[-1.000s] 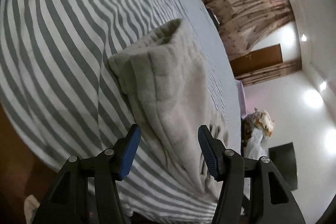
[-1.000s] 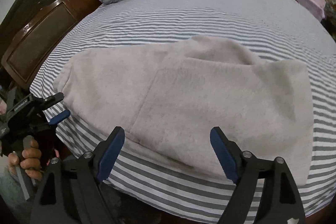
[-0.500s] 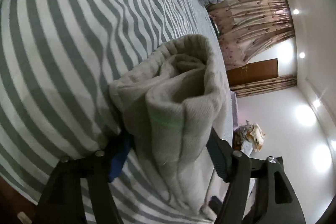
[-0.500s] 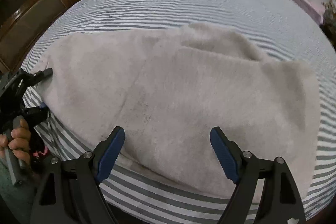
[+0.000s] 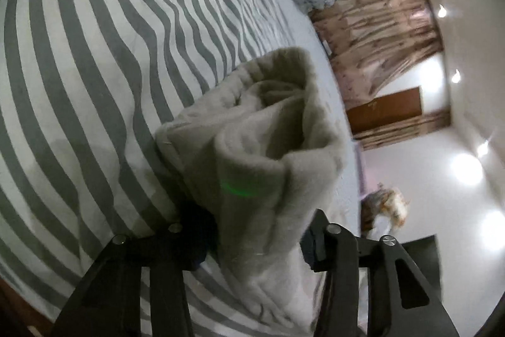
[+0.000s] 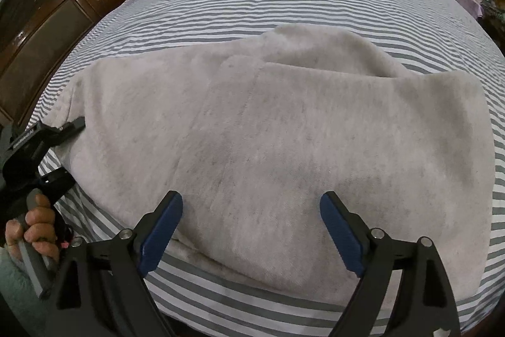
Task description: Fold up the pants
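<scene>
Pants [image 5: 258, 153] end now bunched in left gripper [image 5: 252, 245] jaws, apparently clamped; right gripper [image 6: 251, 229] jaws wide above pants.

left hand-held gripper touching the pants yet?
Touching. In the left wrist view, the left hand-held gripper has the pants bunched between its fingers, cloth pressed against both. The right wrist view agrees.
</scene>
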Available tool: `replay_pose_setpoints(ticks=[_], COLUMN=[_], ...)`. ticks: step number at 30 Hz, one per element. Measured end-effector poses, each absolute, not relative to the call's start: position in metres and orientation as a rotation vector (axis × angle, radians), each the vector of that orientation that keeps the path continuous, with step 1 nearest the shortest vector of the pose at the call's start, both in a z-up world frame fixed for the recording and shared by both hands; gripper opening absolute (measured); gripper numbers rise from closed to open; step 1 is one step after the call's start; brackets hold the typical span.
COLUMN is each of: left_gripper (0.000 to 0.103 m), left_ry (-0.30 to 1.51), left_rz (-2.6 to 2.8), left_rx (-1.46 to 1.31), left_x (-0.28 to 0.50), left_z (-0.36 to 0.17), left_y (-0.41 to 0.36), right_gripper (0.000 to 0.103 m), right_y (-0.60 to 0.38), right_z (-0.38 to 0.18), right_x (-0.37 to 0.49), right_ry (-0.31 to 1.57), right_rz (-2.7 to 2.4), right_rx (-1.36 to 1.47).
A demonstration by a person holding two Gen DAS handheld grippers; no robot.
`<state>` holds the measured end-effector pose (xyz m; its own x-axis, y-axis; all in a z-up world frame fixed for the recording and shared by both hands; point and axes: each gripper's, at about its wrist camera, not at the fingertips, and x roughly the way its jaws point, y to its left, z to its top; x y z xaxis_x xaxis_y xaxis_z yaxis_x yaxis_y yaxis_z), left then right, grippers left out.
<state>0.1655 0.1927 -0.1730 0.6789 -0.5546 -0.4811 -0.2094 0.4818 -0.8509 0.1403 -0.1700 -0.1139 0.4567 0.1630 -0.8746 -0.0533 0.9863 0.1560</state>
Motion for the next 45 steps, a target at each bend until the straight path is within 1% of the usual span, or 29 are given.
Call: replay_pose_setpoints(ticks=[2, 4, 5, 6, 9, 13, 18, 24, 29, 33, 35, 39, 42, 45], left_gripper=[0.056, 0.056, 0.045, 0.037, 0.029, 0.026, 0.023, 0.021, 0.019, 0.018, 0.018, 0.017, 0.017, 0.018], left_ry=[0.832, 0.826, 0.822, 0.816, 0.797, 0.798, 0.734, 0.679, 0.666, 0.699, 0.714, 0.798, 0.868, 0.85], left_rz=[-0.239, -0.22, -0.207, -0.205, -0.194, -0.171, -0.236, -0.368, -0.488, -0.579, -0.625, -0.687, -0.691, -0.684], left_rx=[-1.067, -1.066, -1.048, -1.033, -0.989, -0.914, -0.768, -0.563, -0.424, -0.321, -0.256, -0.156, -0.095, -0.031], left_x=[0.169, 0.172, 0.175, 0.174, 0.174, 0.175, 0.169, 0.161, 0.154, 0.143, 0.13, 0.119, 0.109, 0.091], left_z=[-0.171, -0.168, -0.165, -0.162, -0.151, -0.122, -0.065, 0.004, 0.035, 0.037, 0.03, -0.002, -0.035, -0.054], left_y=[0.19, 0.188, 0.185, 0.183, 0.177, 0.163, 0.122, 0.037, -0.046, -0.115, -0.151, -0.215, -0.247, -0.262], right_gripper=[0.088, 0.089, 0.089, 0.089, 0.089, 0.089, 0.089, 0.089, 0.089, 0.089, 0.089, 0.089, 0.089, 0.089], right_y=[-0.17, -0.171, -0.17, -0.17, -0.171, -0.182, -0.218, -0.276, -0.329, -0.367, -0.384, -0.416, -0.435, -0.449], right_z=[-0.114, -0.115, -0.115, -0.115, -0.113, -0.106, -0.086, -0.059, -0.047, -0.05, -0.055, -0.069, -0.079, -0.088], right_x=[0.14, 0.141, 0.142, 0.142, 0.142, 0.139, 0.127, 0.106, 0.085, 0.067, 0.06, 0.046, 0.037, 0.033], right_ry=[1.087, 1.088, 1.089, 1.088, 1.089, 1.074, 1.019, 0.931, 0.872, 0.853, 0.848, 0.852, 0.858, 0.861], right_rz=[0.134, 0.133, 0.132, 0.131, 0.136, 0.137, 0.102, 0.036, -0.03, -0.083, -0.107, -0.144, -0.168, -0.188], right_rx=[0.111, 0.116, 0.117, 0.117, 0.121, 0.146, 0.216, 0.313, 0.402, 0.472, 0.503, 0.562, 0.593, 0.611])
